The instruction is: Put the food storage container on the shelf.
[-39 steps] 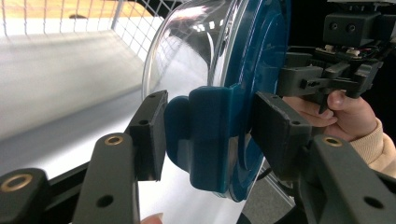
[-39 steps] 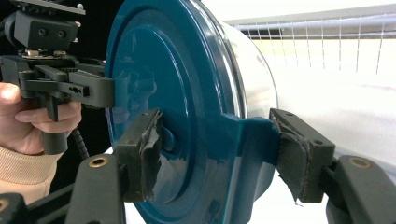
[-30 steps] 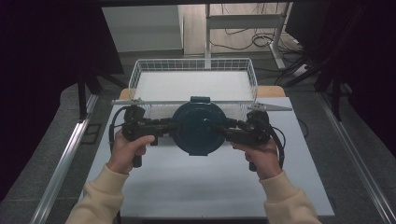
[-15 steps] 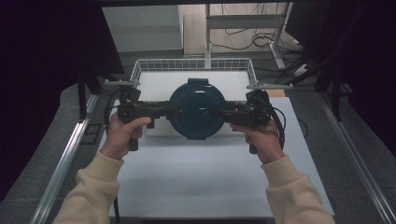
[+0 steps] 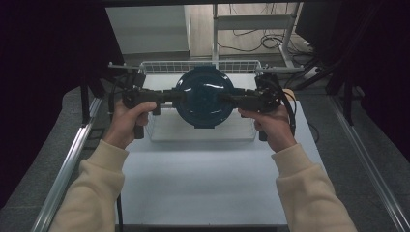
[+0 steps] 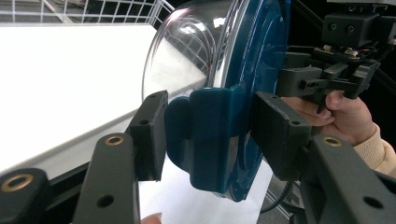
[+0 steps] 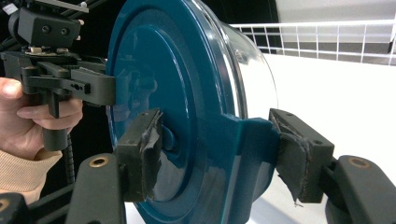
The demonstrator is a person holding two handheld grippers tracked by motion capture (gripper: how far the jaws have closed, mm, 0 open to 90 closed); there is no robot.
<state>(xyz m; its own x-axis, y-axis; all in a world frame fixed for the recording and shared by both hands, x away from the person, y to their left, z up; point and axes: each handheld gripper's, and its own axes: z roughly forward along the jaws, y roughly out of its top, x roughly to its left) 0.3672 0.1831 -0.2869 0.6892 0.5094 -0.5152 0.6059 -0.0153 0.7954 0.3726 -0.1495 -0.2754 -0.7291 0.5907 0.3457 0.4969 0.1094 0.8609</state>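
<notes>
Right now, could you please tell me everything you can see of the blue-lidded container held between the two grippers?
The container is a round, clear bowl, glass or plastic by its look, closed by a glossy dark blue lid with a latch tab on each side. It is lifted off the white table, lid toward the high view's camera, in front of the wire basket. The left gripper clamps one tab, the right gripper the opposite one. Nothing else touches it.

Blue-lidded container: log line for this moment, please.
left tool: shut on container | right tool: shut on container | container: held above wire basket
</notes>
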